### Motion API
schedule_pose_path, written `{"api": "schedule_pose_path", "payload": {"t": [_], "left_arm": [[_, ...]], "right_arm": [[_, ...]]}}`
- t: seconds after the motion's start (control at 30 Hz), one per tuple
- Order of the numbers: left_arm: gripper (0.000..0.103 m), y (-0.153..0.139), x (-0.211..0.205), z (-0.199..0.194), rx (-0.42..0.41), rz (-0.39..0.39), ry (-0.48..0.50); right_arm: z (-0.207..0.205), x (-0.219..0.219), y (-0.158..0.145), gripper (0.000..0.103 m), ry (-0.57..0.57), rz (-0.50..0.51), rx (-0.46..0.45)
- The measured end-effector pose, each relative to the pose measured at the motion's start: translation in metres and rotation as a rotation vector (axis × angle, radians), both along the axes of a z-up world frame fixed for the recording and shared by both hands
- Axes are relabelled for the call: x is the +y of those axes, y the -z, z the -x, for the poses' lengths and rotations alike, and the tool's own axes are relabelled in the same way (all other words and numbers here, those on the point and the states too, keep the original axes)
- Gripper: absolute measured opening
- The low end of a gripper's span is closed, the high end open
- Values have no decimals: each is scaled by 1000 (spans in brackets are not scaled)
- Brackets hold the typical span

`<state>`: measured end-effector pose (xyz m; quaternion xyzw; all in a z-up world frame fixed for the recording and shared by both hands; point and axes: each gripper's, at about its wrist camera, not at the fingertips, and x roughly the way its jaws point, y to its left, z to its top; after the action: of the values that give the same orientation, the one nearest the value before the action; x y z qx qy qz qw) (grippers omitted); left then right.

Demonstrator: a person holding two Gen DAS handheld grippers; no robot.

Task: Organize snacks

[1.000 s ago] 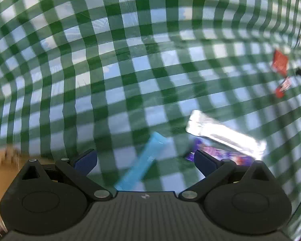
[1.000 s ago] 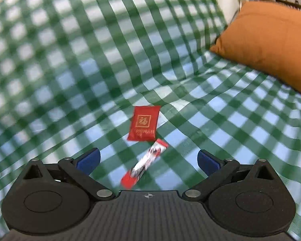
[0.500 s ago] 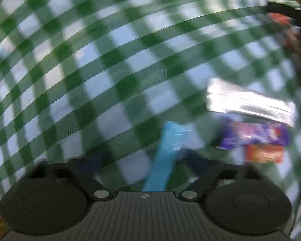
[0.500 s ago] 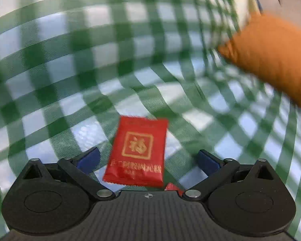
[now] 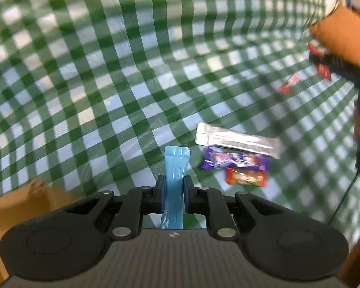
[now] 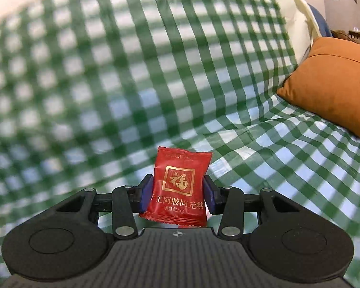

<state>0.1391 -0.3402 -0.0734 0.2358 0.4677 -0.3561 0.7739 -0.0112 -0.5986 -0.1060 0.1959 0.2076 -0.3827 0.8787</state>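
The green-and-white checked cloth (image 5: 136, 88) ran broad and bare ahead of both hands, with wide free room to the left and far side; it looked like a bed cover, though I could not be sure what lay under it. Its far right edge met an orange cushion (image 6: 333, 81) with a white pillow (image 6: 292, 16) behind it, and in the left wrist view a tan surface (image 5: 14, 206) cut in at the near left corner. The left hand-held gripper (image 5: 174, 198) was closing, its pads already pressed on one light blue stick packet (image 5: 176, 165) that stood out forward above the cloth. Just right of it three snacks lay bunched, touching or overlapping: one silver pouch (image 5: 237, 140), one purple bar (image 5: 235, 160), one orange-red bar (image 5: 247, 178). Well apart, toward the cushion, lay one small red-and-white stick (image 5: 290, 84). The right hand-held gripper (image 6: 178, 193) was closing too, its blue pads squeezing the sides of one red sachet (image 6: 180, 182) printed with gold characters, held clear of the cloth. That made six snacks in all: two gripped, four lying on the cloth.
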Motion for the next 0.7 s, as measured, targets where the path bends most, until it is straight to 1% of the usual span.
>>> {"api": "schedule_pose_path", "payload": {"t": [0.1,0.2,0.3,0.37,0.5,0.6,0.7], "left_arm": [[16,-37,29,26,-3,54,-18],[16,-71,65,53,-8,98,-30],[16,-99,103,77,-9,129,-48],[16,-116,132,96,-26,146,-55],[16,-140,191,130,-64,168,-81],[16,-150,239,152,-83,178,-125],[16,-156,288,173,-83,198,-184]], "right_arm": [[37,45,-33,46,-30,-8,-47],[72,99,-61,46,-68,-12,-42],[106,154,-81,47,-110,6,-19],[127,194,-93,47,-144,11,-20],[155,272,-109,47,-242,-14,-12],[158,339,-122,47,-321,-48,-24],[159,396,-133,47,-409,-76,-17]]}}
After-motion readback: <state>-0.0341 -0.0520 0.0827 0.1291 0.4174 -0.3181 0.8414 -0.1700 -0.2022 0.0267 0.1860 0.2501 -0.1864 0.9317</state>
